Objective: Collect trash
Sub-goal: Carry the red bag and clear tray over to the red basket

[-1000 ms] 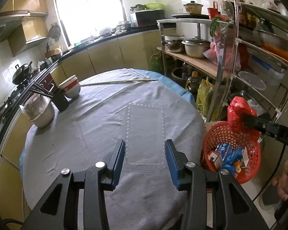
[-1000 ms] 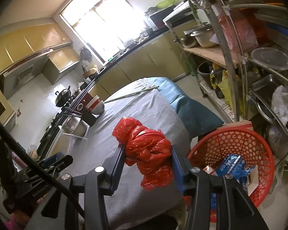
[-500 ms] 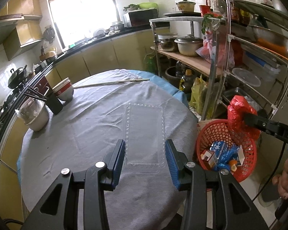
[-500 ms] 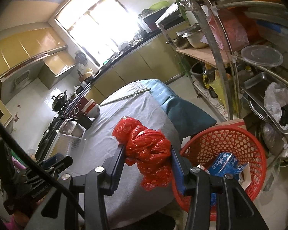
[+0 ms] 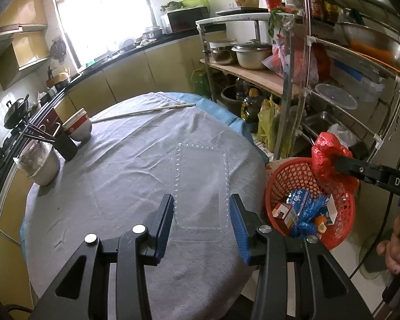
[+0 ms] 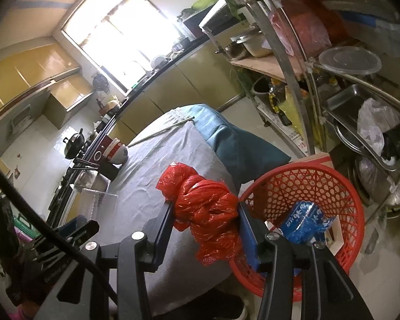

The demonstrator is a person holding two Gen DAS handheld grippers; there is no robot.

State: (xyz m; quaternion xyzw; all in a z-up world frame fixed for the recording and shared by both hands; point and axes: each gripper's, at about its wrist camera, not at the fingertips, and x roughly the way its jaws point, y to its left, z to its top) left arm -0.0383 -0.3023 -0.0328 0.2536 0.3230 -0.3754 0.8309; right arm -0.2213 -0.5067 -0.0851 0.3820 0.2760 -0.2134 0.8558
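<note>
Right gripper [image 6: 205,213] — jaws part-open, pads pressed on a crumpled red bag [image 6: 208,213], held over the near rim of the red basket [image 6: 306,186] beside the table [image 5: 120,173]. Left gripper [image 5: 201,208] — jaws part-open, a clear tray [image 5: 200,181] on the cloth between them; whether they grip it cannot be told.

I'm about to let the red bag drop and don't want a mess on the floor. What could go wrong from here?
1. In the right wrist view the red bag, pinched in the right claw, hangs at the near rim of the red basket, not over its middle; released now, it may miss.
2. The basket already holds wrappers and cartons, so the bag could bounce off.
3. The left claw is closed on the clear plastic tray, which could flex and slip.
</note>
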